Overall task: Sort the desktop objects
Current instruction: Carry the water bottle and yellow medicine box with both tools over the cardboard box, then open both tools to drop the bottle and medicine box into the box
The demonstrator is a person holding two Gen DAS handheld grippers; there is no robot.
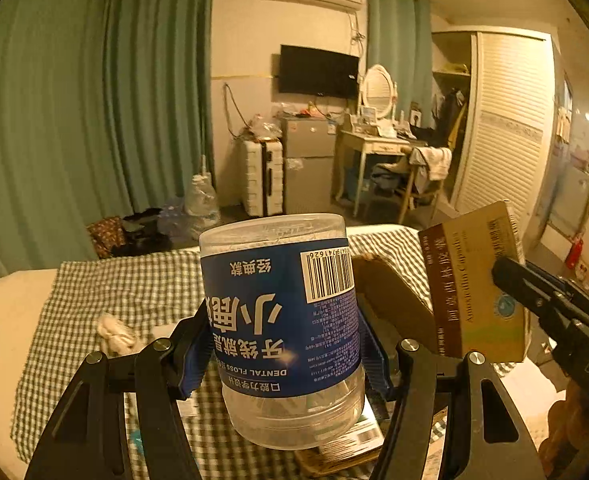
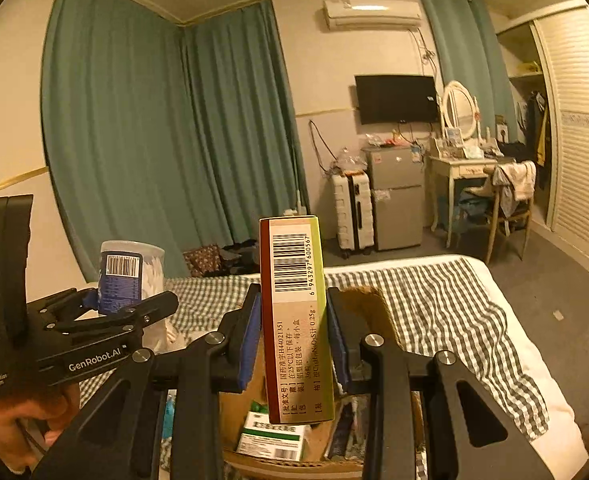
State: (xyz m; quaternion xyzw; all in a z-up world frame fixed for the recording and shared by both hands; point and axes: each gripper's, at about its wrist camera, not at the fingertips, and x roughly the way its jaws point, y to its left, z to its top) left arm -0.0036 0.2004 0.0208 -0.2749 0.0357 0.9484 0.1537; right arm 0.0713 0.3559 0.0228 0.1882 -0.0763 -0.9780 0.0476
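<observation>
Upside-down, a dental floss jar (image 1: 282,328) sits clamped between the left gripper's (image 1: 284,344) blue pads. Just right, the right gripper (image 2: 294,340) pinches a medicine box (image 2: 294,320) upright above an open cardboard box (image 2: 374,312) on the near checked bedspread (image 2: 454,304).

Clear glossy plastic jar (image 1: 282,332); printed cardboard box (image 2: 294,320); checked cloth cover (image 2: 446,300); matt black jaws.

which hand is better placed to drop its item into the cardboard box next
Right, probably. The right gripper holds the medicine box directly above the open cardboard box, which already holds a green-and-white carton. The left gripper, holding the dental floss jar, sits off to the side.
</observation>
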